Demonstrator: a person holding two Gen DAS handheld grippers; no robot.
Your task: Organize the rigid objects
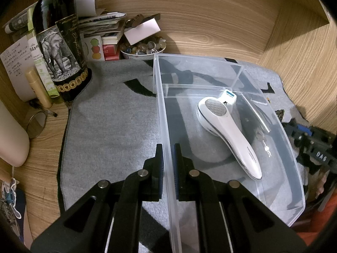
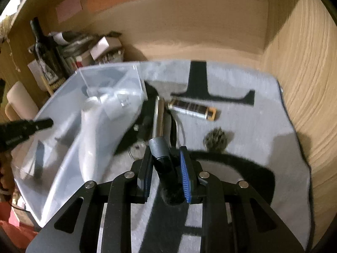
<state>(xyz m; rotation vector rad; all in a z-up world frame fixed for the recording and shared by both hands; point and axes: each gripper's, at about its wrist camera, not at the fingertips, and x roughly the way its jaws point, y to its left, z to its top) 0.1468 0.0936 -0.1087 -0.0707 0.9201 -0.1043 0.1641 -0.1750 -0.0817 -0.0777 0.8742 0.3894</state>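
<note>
A clear plastic bin point(image 1: 162, 105) with a divider stands on the grey mat point(image 1: 109, 122). A white handheld device point(image 1: 227, 126) lies inside it, with a metal rod and keys point(image 1: 263, 139) beside it. My left gripper point(image 1: 167, 147) is shut on the bin's left wall. In the right wrist view the bin point(image 2: 63, 158) is at the left and blurred. My right gripper point(image 2: 166, 154) is shut on the dark handle of a tool point(image 2: 161, 147) with a metal shaft point(image 2: 159, 116), above the mat. A cylindrical battery-like object point(image 2: 192, 109) and a pine cone point(image 2: 215, 140) lie on the mat.
A wine bottle with an elephant label point(image 1: 56, 48), papers, small boxes and a bowl of stones point(image 1: 143, 47) crowd the back left corner. Wooden walls enclose the back and right. A small round mirror point(image 1: 36, 124) lies at the left. Dark clutter sits right of the bin point(image 1: 311, 147).
</note>
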